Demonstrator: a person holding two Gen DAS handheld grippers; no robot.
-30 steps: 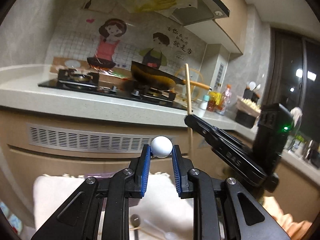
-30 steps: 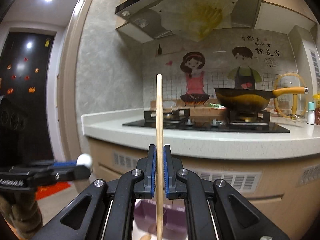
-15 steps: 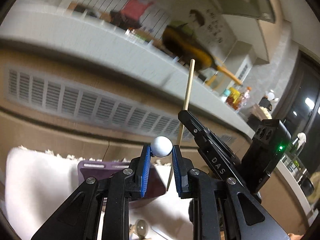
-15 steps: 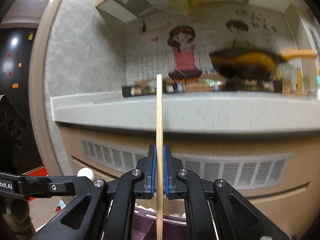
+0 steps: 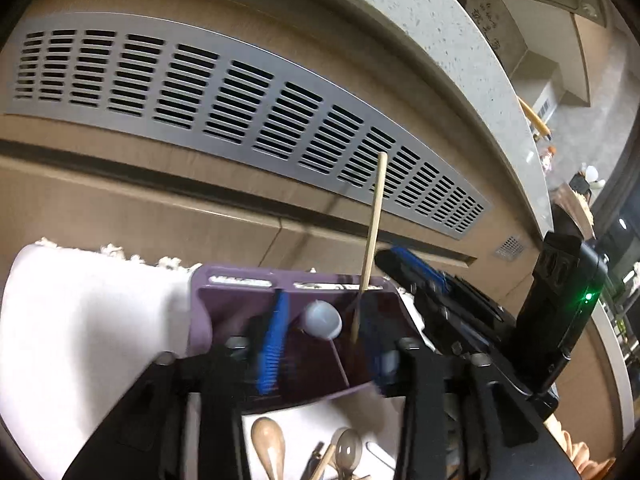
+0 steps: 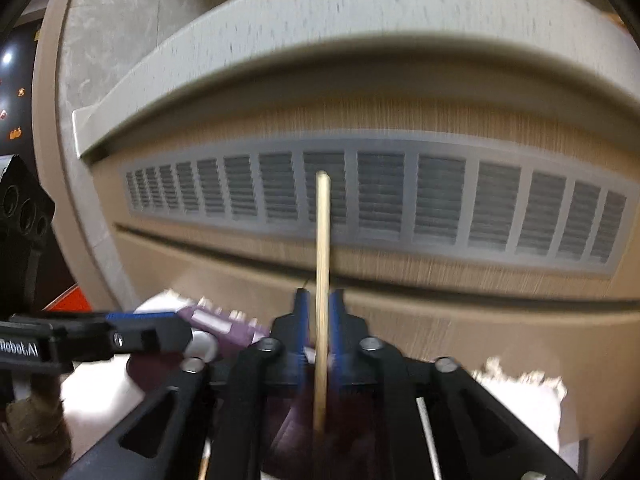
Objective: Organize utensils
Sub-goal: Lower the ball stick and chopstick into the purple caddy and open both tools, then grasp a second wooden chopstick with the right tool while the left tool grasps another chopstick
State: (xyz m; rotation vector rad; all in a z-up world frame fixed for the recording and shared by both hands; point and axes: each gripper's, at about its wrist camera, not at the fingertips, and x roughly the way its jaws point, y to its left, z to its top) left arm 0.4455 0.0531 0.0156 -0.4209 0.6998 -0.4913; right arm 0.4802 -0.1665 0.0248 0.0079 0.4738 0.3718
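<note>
Over the purple holder [image 5: 202, 312], the left gripper [image 5: 326, 344] is opening, its pads clear of the white ball-ended stick [image 5: 322, 320] dropping in. The right gripper [image 6: 320, 320] is opening too, the wooden chopstick [image 6: 322, 264] loose between its jaws, tip in the holder. Spoons [image 5: 268, 446] on the white cloth [image 5: 80, 340] remain (probably next).

**Behind your work: cabinet, vent and cloth**

You faced a tan cabinet front [image 5: 120, 200] with a long grey slotted vent panel [image 5: 248, 112] set across it and a dark groove running below. Above it curved the pale speckled bench edge [image 5: 472, 40]. You had a white cloth [image 5: 80, 340] with a fluffy fringe spread underneath. Far to your right stood blurred bottles [image 5: 546, 156]; at your left lay an orange patch of floor [image 6: 70, 302].
</note>
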